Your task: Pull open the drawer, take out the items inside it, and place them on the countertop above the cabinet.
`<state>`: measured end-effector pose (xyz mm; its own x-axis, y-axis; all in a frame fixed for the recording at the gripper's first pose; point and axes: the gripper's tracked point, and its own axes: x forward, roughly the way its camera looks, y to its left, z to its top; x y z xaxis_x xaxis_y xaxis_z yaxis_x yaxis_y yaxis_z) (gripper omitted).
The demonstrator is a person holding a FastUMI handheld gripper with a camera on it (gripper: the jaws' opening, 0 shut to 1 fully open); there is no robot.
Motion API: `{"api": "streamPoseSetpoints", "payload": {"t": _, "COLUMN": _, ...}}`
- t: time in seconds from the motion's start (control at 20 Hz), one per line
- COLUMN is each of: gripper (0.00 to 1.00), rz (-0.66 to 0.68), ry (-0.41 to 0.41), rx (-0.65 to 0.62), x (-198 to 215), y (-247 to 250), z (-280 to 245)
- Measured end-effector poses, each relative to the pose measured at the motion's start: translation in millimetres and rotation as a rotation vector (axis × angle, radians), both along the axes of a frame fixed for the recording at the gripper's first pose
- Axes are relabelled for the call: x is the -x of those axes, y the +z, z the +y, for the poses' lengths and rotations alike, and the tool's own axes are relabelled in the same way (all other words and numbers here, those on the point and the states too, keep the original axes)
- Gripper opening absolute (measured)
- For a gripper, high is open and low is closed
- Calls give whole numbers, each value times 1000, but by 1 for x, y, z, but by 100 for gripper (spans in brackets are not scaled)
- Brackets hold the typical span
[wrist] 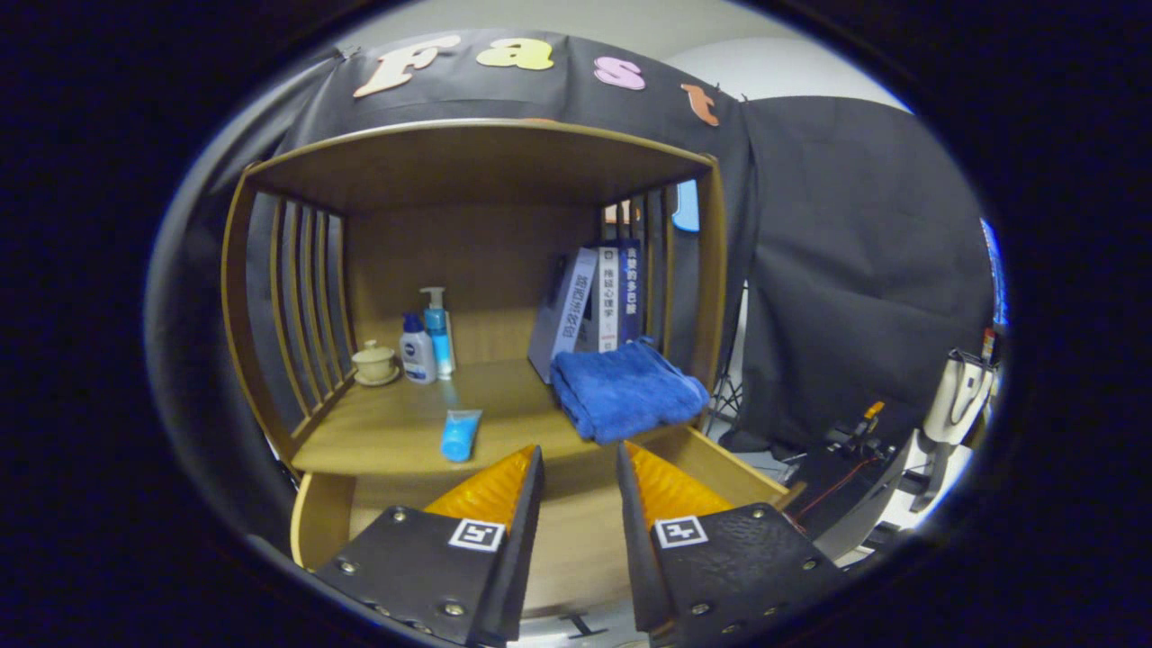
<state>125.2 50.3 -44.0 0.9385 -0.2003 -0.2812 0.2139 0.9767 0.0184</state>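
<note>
Gripper (579,472) hangs parted and empty over the pulled-out drawer (720,463); blue tube (460,435) lies on the countertop (378,436) just ahead-left, long axis pointing toward the fingers.

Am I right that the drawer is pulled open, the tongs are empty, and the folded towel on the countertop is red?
Not quite: the folded towel on the countertop is blue, as the gripper view shows. The rest stands: the drawer is pulled open and the tongs are open and empty above it.
</note>
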Motion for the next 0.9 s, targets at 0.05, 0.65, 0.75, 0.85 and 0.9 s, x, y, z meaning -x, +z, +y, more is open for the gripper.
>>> {"api": "streamPoseSetpoints", "payload": {"t": 0.05, "gripper": 46, "rz": -6, "ry": -5, "rx": -12, "x": 7, "y": -4, "z": -1}}
{"api": "streamPoseSetpoints", "payload": {"t": 0.65, "gripper": 47, "rz": 118, "ry": -12, "rx": -41, "x": 66, "y": -80, "z": -10}}
{"api": "streamPoseSetpoints", "payload": {"t": 0.75, "gripper": 47, "rz": 110, "ry": 8, "rx": -45, "x": 66, "y": -82, "z": -3}}
{"api": "streamPoseSetpoints", "payload": {"t": 0.85, "gripper": 47, "rz": 99, "ry": 23, "rx": -48, "x": 68, "y": -85, "z": 2}}
{"api": "streamPoseSetpoints", "payload": {"t": 0.9, "gripper": 47, "rz": 101, "ry": 25, "rx": -49, "x": 71, "y": -88, "z": 3}}
